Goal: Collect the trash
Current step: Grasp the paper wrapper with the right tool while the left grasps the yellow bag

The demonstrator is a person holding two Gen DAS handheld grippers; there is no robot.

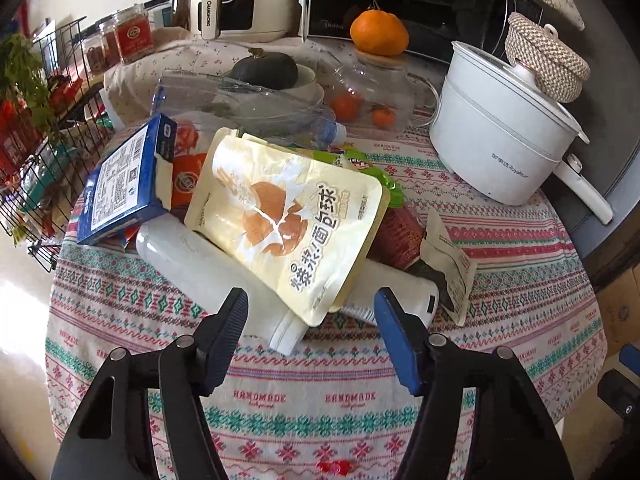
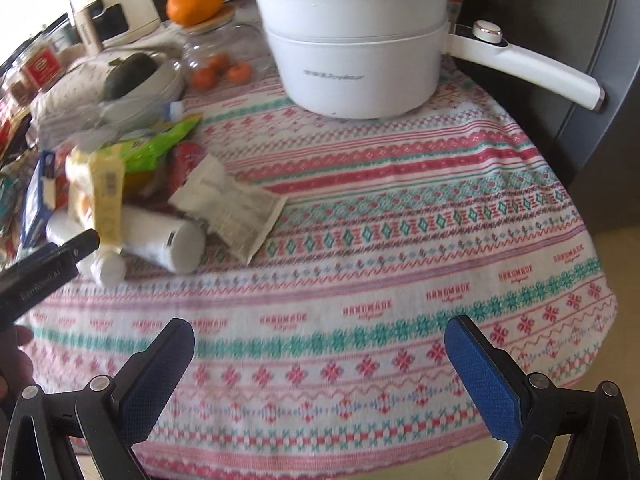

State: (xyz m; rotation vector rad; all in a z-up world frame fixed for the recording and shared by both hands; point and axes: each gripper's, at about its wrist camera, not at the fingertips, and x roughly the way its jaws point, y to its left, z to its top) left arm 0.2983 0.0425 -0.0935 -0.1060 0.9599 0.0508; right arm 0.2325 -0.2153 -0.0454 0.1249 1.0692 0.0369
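A heap of trash lies on the patterned tablecloth. On top is a cream snack pouch with orange balls printed on it. Under it lie a white bottle, a second white bottle, a blue box, a green wrapper, a crushed clear plastic bottle and a beige torn packet. My left gripper is open and empty, just short of the pouch's lower corner. My right gripper is open and empty over bare cloth, right of the heap. The beige packet also shows there.
A white electric pot with a long handle stands at the right back, also in the right wrist view. A glass jar with small oranges, a big orange, a dark squash in a bowl and a wire rack at the left.
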